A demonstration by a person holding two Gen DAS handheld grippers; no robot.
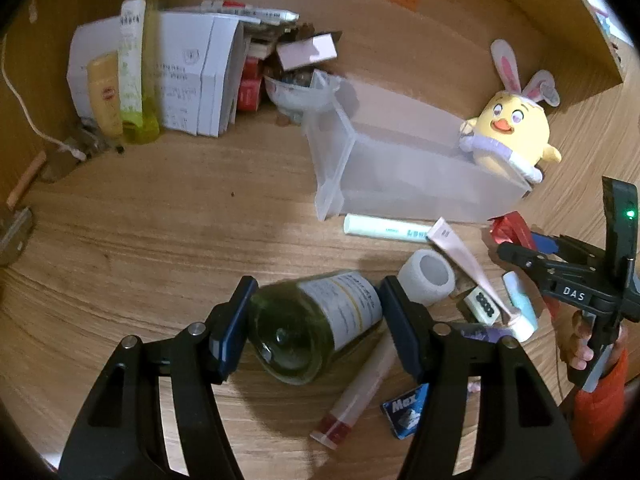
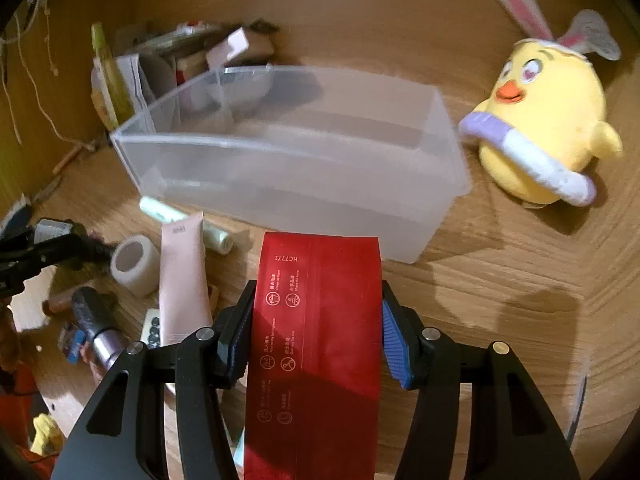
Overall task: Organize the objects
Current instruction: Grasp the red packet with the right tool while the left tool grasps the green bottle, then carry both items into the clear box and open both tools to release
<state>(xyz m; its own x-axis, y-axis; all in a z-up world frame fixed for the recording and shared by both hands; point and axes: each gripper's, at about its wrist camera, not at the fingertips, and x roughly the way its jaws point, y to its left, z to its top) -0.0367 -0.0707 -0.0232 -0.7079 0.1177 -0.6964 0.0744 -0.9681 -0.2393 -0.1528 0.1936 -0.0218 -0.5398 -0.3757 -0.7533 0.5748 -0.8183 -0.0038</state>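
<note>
In the left wrist view, a green glass bottle lying on the desk, in front of the clear plastic bin, is clamped by the left hand-held gripper. In the right wrist view, a red pouch is gripped by the right hand-held gripper just before the bin, with a yellow plush chick seen to the bin's right.

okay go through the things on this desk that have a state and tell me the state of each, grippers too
Left gripper: jaws closed on the green glass bottle.
Green glass bottle: lying on its side.
Right gripper: jaws closed on the red pouch.
Red pouch: held flat.
Clear plastic bin: upright, empty.
Pink tube: lying flat, capped.
Chick plush: upright beside bin.
</note>
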